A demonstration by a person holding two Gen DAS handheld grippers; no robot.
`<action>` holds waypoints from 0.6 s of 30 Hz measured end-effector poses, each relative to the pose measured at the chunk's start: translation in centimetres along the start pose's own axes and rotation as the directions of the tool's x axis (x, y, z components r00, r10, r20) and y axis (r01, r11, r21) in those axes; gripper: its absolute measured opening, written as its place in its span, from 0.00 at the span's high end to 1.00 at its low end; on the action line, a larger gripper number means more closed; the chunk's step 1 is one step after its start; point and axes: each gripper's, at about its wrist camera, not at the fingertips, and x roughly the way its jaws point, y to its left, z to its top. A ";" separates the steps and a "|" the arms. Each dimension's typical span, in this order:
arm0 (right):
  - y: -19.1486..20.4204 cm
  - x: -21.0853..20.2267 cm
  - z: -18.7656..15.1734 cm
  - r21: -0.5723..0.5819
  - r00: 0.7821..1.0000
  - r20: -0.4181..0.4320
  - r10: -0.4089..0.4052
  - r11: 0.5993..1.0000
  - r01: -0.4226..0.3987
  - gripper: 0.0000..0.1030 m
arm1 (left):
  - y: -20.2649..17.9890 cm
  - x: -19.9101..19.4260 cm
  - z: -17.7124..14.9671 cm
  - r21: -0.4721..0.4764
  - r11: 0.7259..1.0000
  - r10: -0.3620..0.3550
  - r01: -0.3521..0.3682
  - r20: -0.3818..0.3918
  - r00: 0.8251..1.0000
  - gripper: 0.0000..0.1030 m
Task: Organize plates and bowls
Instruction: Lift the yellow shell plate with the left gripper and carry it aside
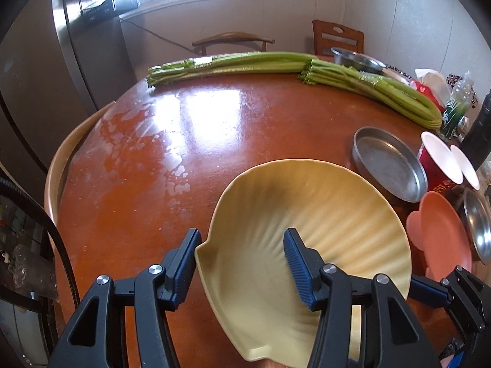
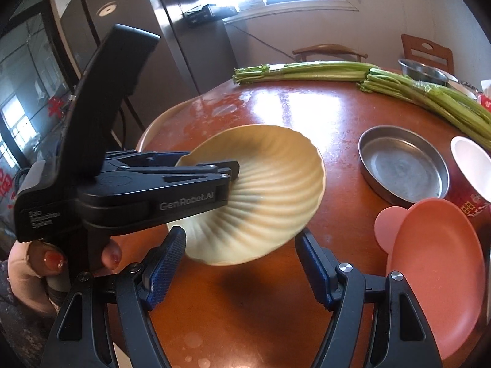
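A pale yellow shell-shaped plate (image 1: 307, 214) hangs tilted above the red-brown round table (image 1: 184, 141). My left gripper (image 1: 242, 245) is shut on its near rim, with one pad outside the rim and the other inside the bowl. In the right wrist view the left gripper (image 2: 233, 173) clamps the yellow plate (image 2: 276, 190) from the left. A person's hand (image 2: 107, 254) holds that gripper's handle. My right gripper (image 2: 241, 245) stands open just in front of the plate's lower edge with nothing pressed between its pads. A pink plate (image 2: 435, 276) lies to the right.
A round steel pan (image 1: 389, 165) sits right of the yellow plate, with red paper cups (image 1: 438, 165) beyond it. Two celery bundles (image 1: 245, 63) lie across the far side, by a steel bowl (image 1: 357, 59). Another steel dish (image 1: 478, 224) is at the right edge. Chairs ring the table.
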 end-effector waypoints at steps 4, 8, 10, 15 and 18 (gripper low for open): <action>-0.1 0.9 -0.1 0.002 1.000 -0.015 0.001 1.000 -0.001 0.27 | -0.1 1.3 0.1 0.009 1.000 0.022 -0.022 -0.022 1.000 0.46; -0.1 1.8 0.0 0.005 0.999 -0.031 0.006 1.000 -0.005 0.27 | 0.0 2.3 0.3 0.013 0.999 0.038 -0.038 -0.038 0.999 0.46; -0.1 2.4 0.1 0.008 0.999 -0.044 0.009 1.000 -0.009 0.27 | 0.2 2.8 0.3 0.013 0.999 0.047 -0.047 -0.047 0.998 0.46; 0.2 2.9 -0.2 -0.003 0.998 -0.061 0.019 1.000 -0.020 0.27 | 0.5 3.5 0.5 0.004 0.999 0.051 -0.051 -0.039 0.998 0.46; 0.4 2.9 -0.3 -0.003 0.998 -0.057 0.034 0.999 -0.035 0.26 | 0.4 3.8 0.6 0.007 0.998 0.062 -0.061 -0.030 0.998 0.46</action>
